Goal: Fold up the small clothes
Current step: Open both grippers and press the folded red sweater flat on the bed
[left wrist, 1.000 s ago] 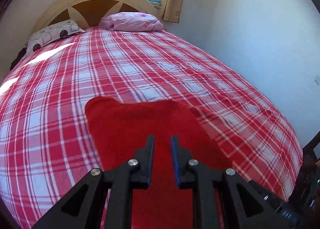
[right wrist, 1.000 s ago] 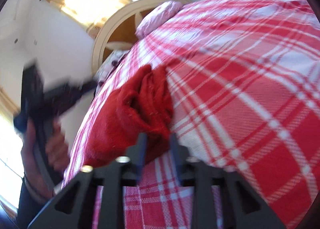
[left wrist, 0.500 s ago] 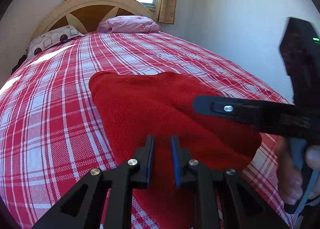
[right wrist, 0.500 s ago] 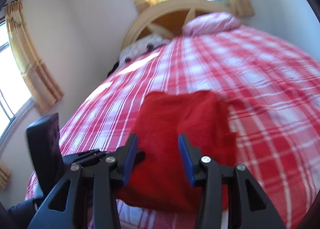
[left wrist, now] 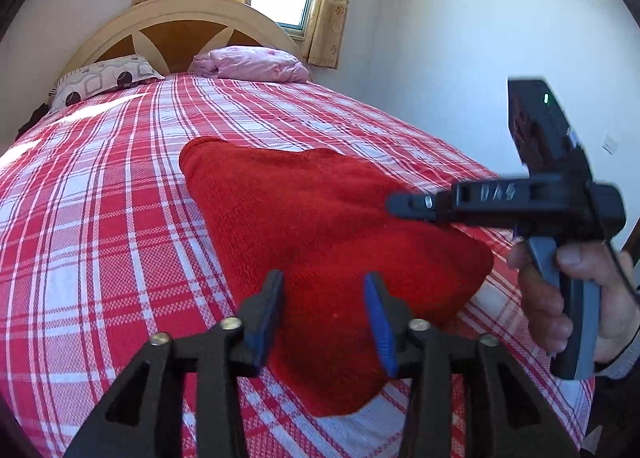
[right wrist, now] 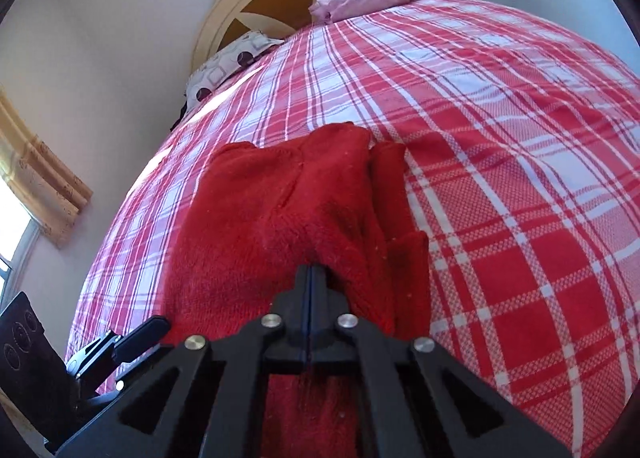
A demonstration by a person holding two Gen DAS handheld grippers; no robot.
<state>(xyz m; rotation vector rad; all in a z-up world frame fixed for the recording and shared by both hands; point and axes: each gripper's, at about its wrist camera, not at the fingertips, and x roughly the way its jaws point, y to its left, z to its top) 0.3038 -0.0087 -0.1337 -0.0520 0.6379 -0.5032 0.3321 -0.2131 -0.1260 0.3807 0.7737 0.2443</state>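
Looking along the left hand-held gripper in the left wrist view, we see its blue-lined fingers spread and opening, low in the centre of the frame. The near corner of the red knitted garment lies between them, but the pads do not press on it. From there the garment stretches up toward the middle of the frame, lying on the red-and-white checked bed.

At the right of that same view, we see the right hand-held gripper held by a hand, its tip reaching in over the garment's right edge.

In the right wrist view, we see the right hand-held gripper pressed together at the lower centre of the frame, and the red garment is pinched at its tip. The cloth rises into a ridge just above the tip, and folded layers stack along its right side. The rest of the garment spreads toward the centre left of the frame, on the bed.

At the far end of the bed, upper in both views, we see a pink pillow and a patterned pillow against the arched headboard.
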